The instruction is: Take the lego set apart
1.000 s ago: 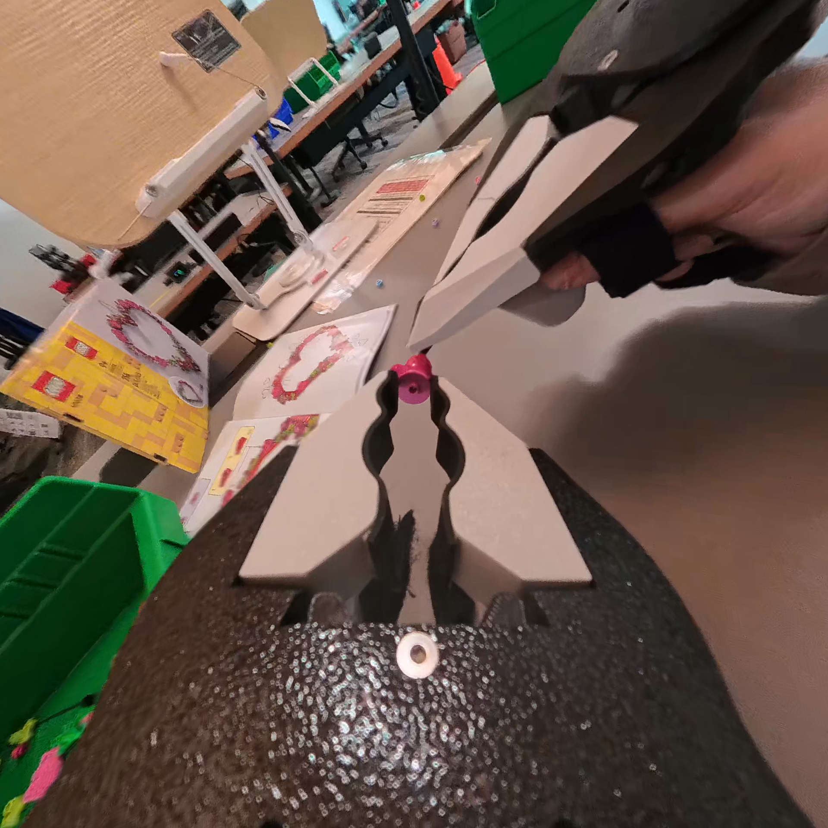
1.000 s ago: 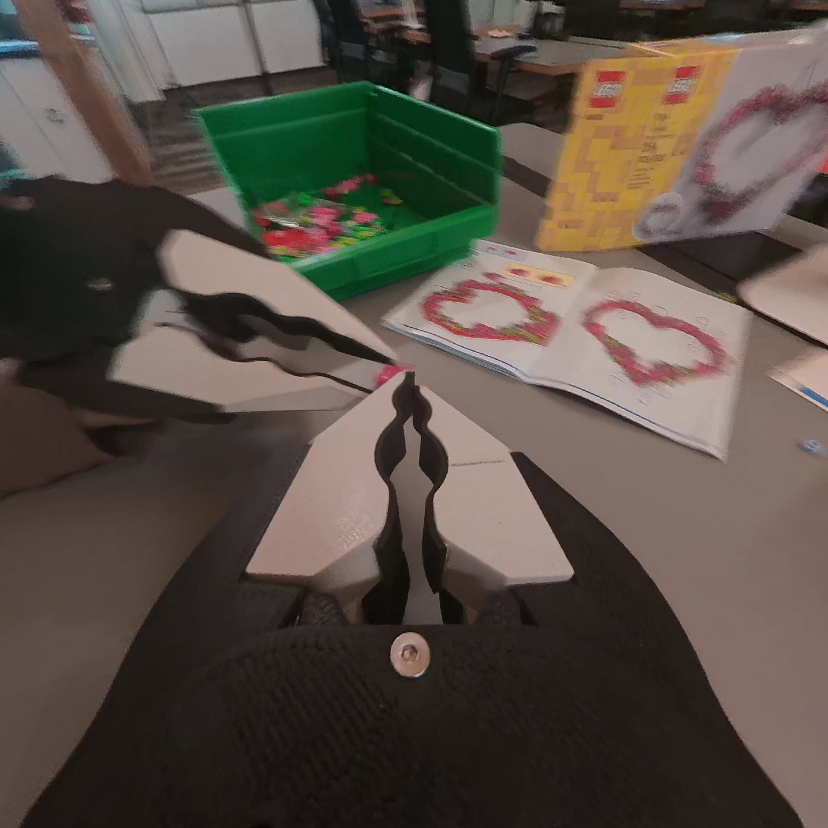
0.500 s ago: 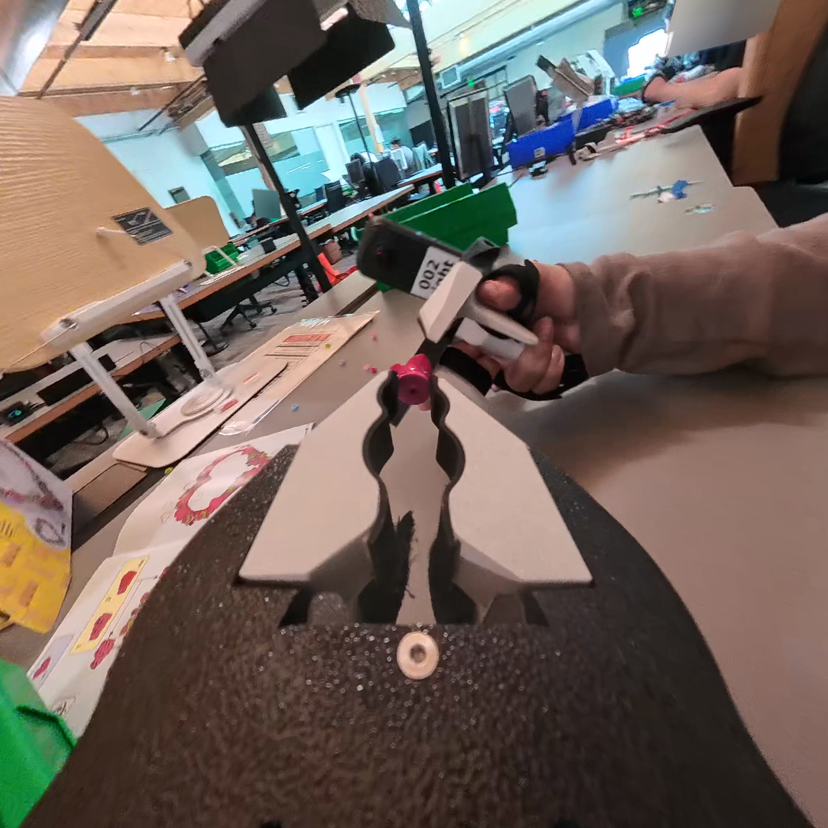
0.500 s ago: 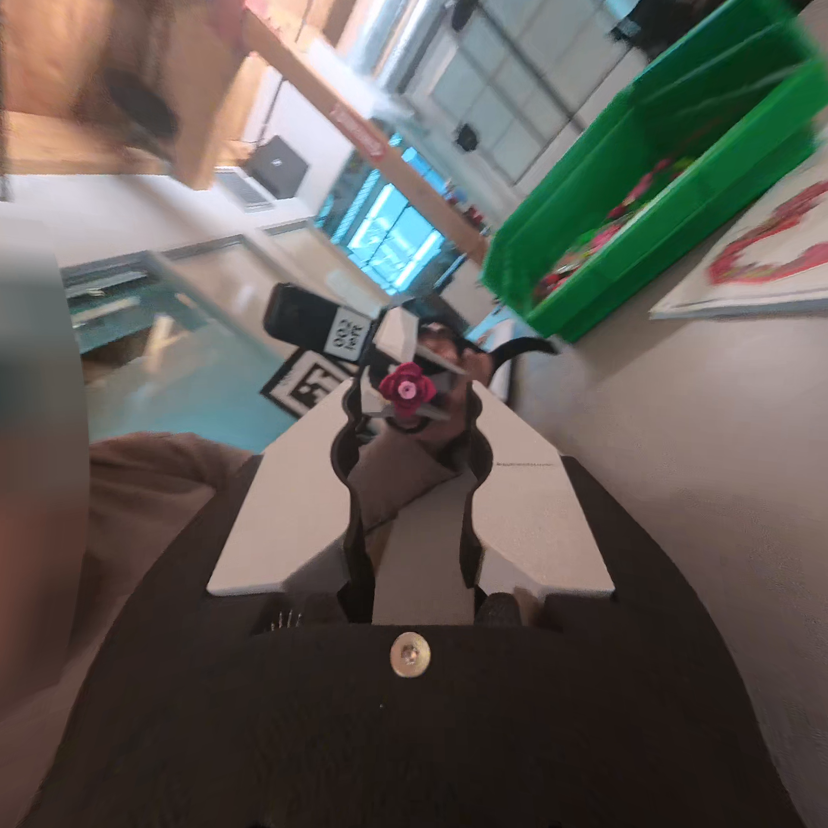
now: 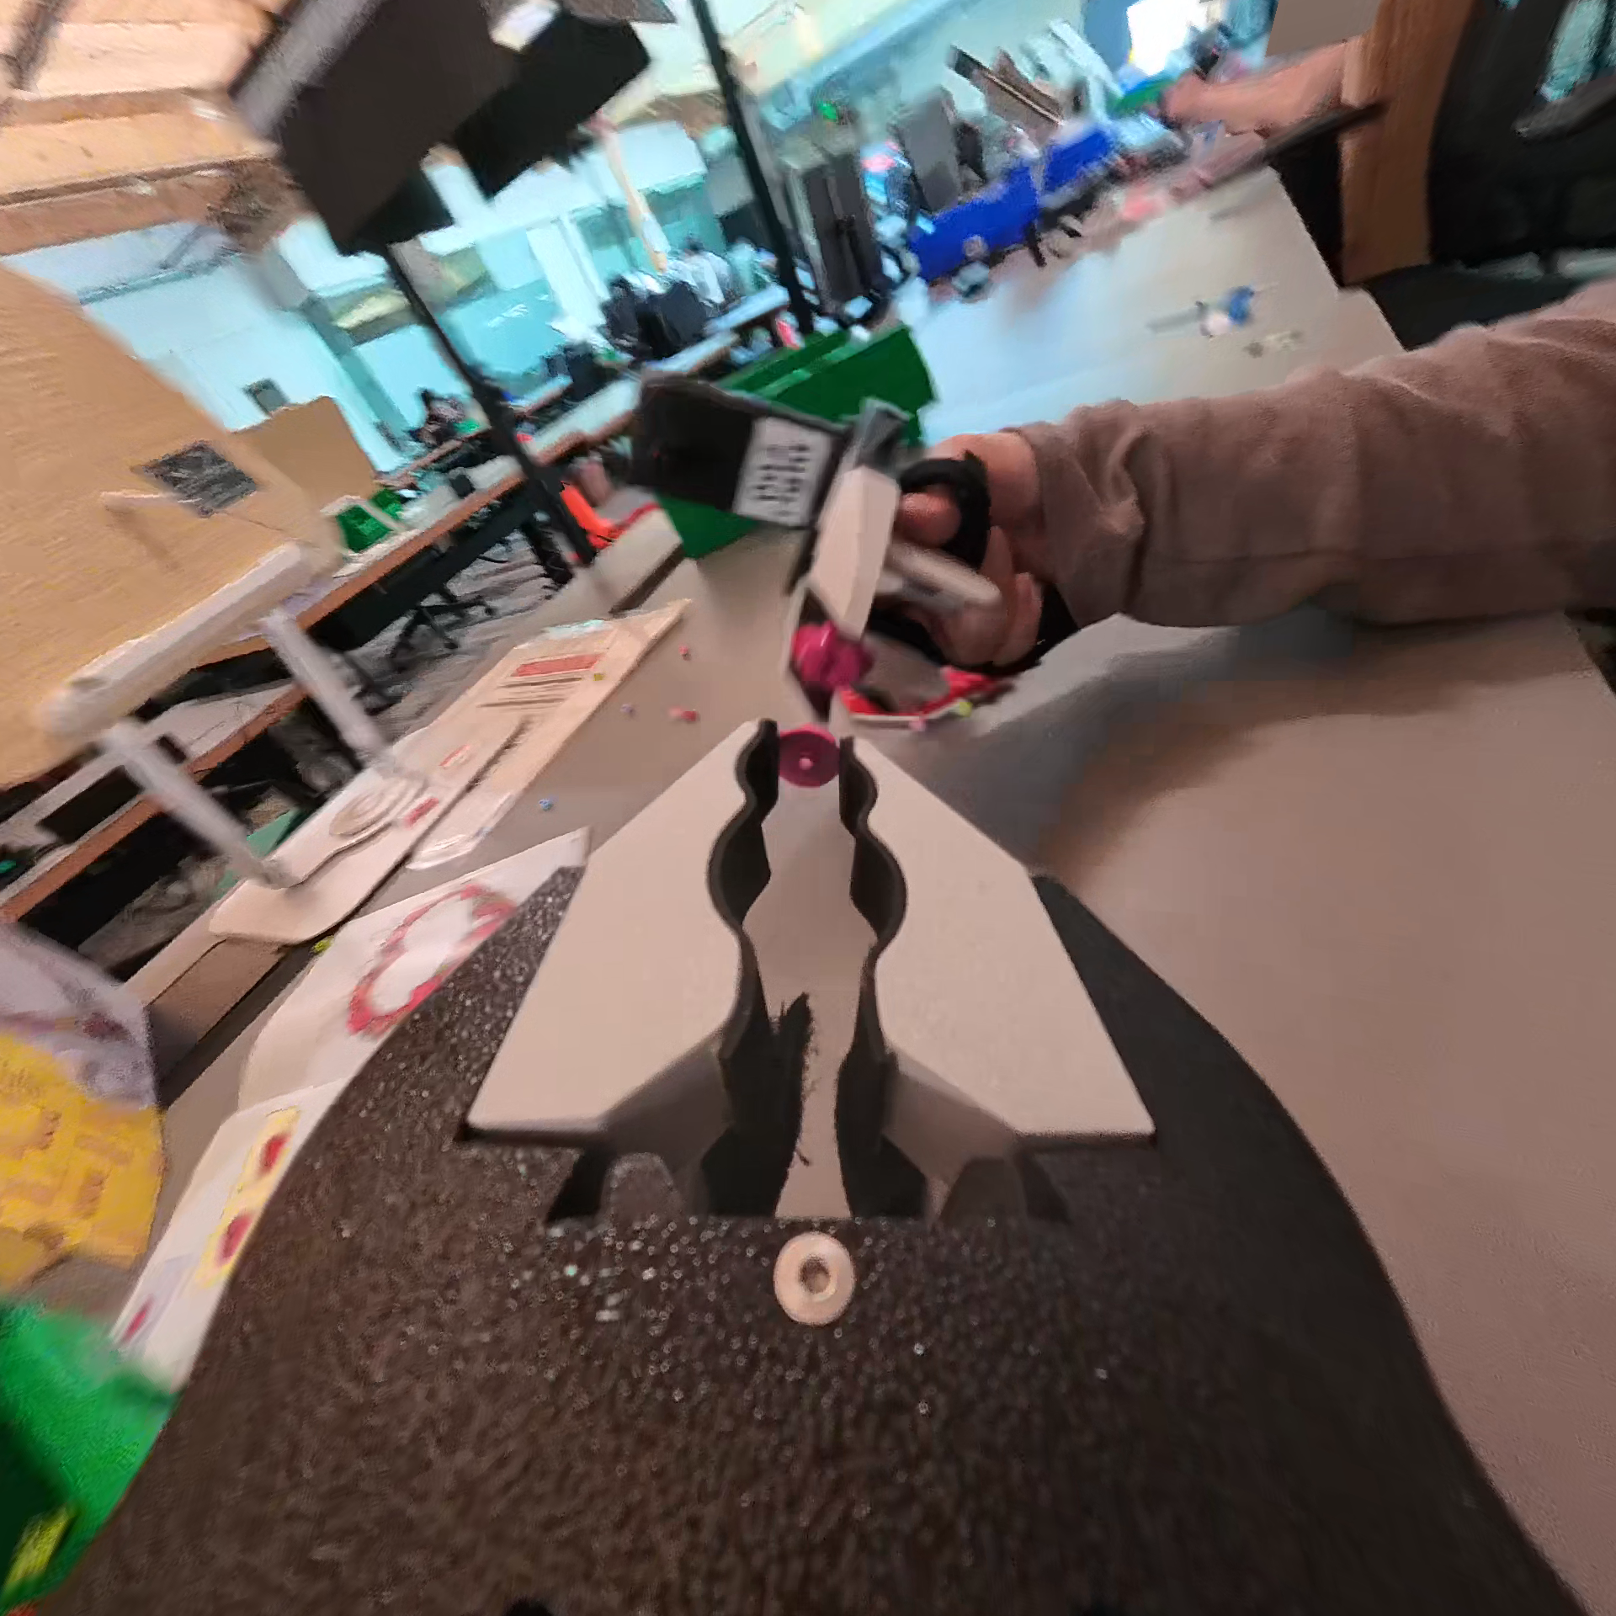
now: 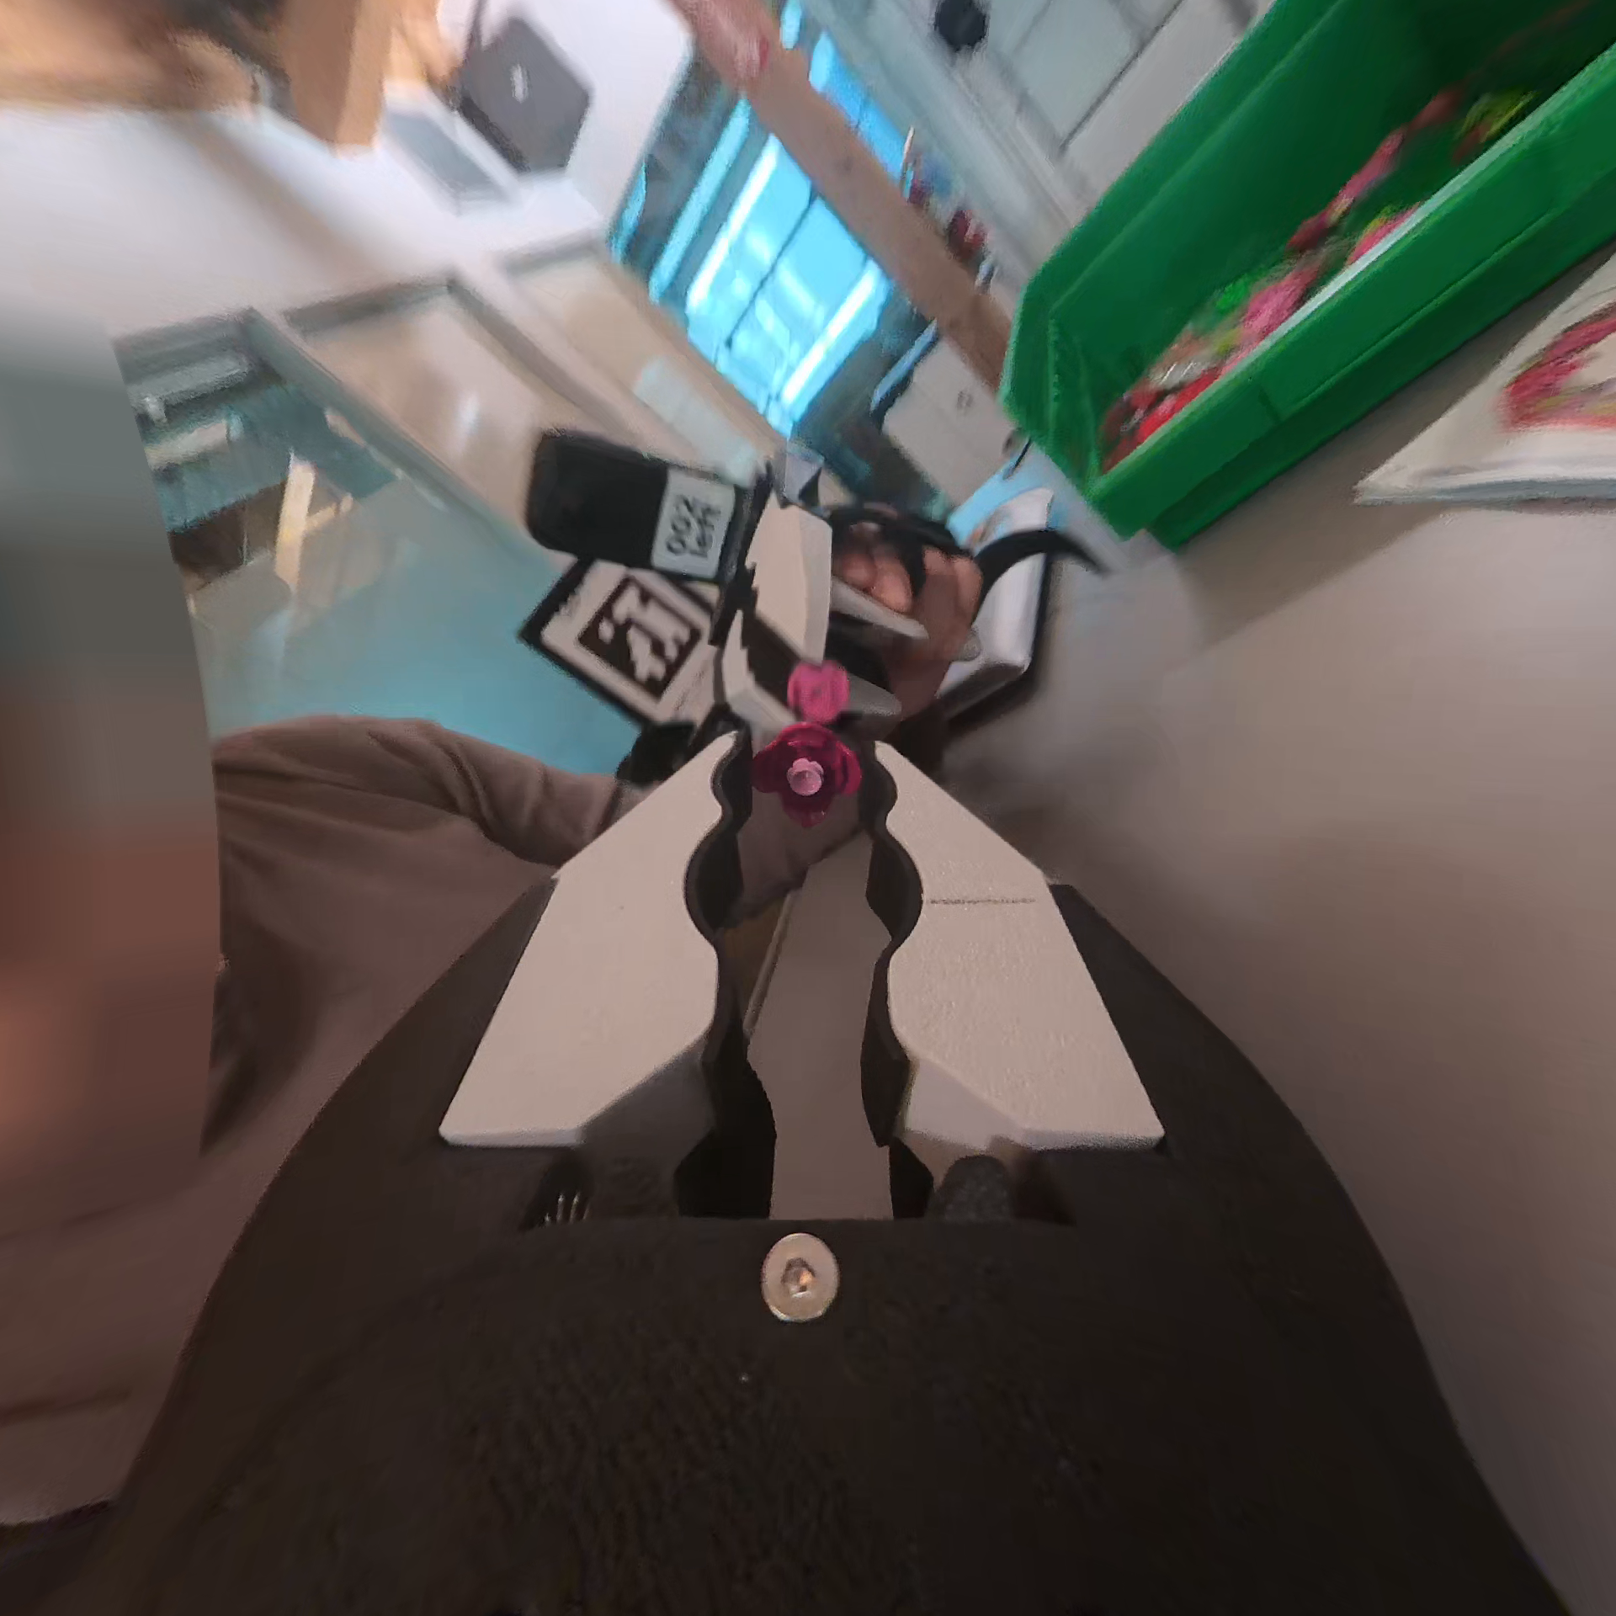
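My left gripper (image 5: 806, 759) is shut on a small magenta round lego piece (image 5: 806, 762) at its tips. Just beyond it, my right gripper (image 5: 822, 665) points back at me and pinches a pink flower piece (image 5: 826, 658). In the right wrist view, my right gripper (image 6: 806, 776) is shut on that dark red flower with a pink stud (image 6: 804, 774). The left gripper (image 6: 815, 691) faces it a short way off with its pink piece (image 6: 818, 686). The two pieces are apart, held above the grey table (image 5: 1312, 874).
More red and pink lego (image 5: 909, 700) lies on the table behind the right gripper. A green bin (image 6: 1312, 350) holds loose pieces. An open instruction booklet (image 5: 420, 962), a yellow box (image 5: 70, 1163) and a white lamp stand (image 5: 219, 700) are at the left. Both grippers' tips are close together, under 4 cm apart.
The two grippers met on one pink piece and have since drawn apart, each holding a part. The right gripper has turned to face the left one.
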